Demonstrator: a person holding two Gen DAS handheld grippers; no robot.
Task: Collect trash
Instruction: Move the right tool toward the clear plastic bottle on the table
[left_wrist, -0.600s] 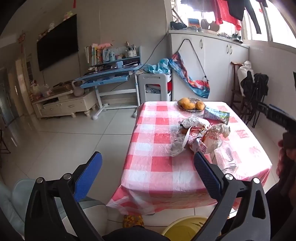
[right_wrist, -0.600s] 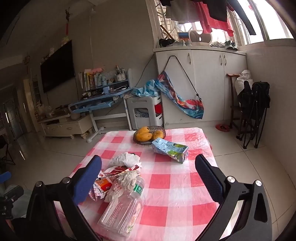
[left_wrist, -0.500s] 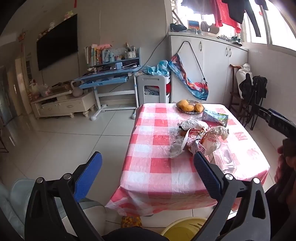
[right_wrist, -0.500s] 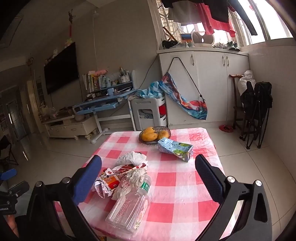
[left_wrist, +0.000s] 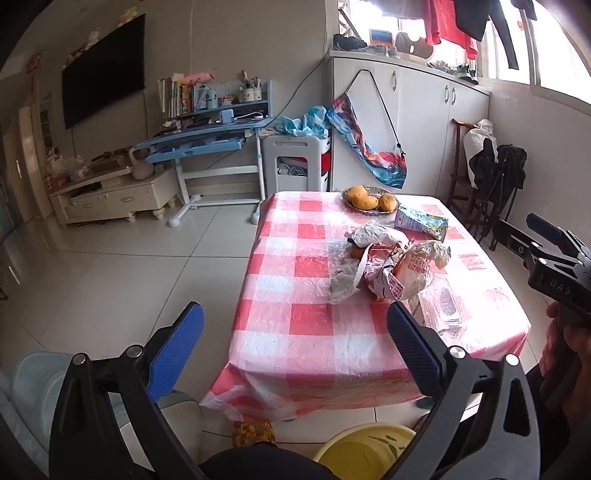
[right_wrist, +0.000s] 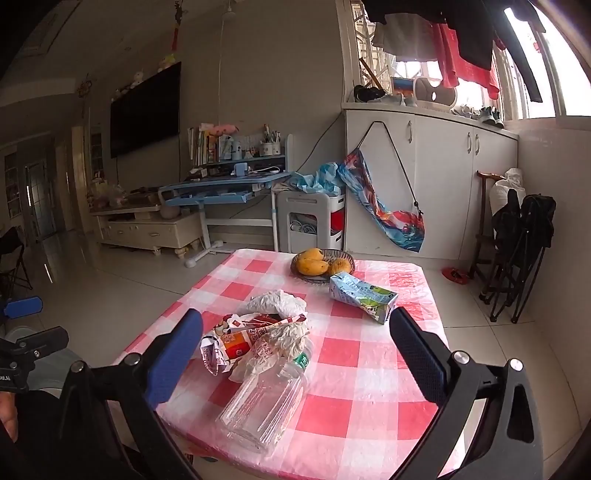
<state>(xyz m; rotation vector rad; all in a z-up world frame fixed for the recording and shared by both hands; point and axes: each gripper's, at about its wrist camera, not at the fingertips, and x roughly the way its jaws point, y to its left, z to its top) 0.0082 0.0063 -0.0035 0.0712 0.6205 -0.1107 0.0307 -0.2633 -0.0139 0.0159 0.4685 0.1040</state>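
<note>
Both cameras have lifted a bit, so the table (right_wrist: 369, 354) sits lower now. Crumpled wrappers (right_wrist: 258, 332), a clear bottle (right_wrist: 266, 402) and a carton (right_wrist: 364, 297) lie there. The left gripper (left_wrist: 291, 347) and right gripper (right_wrist: 295, 354) are wide apart, empty. That round bottle could roll off if bumped.

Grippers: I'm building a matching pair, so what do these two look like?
Both match: the left gripper and right gripper have black linkage arms with silver pivot bolts and two flat fingers faced with textured blue pads. White lettering marks the right one's black body where it shows in the left wrist view. No cables or sleeves are visible.
</note>
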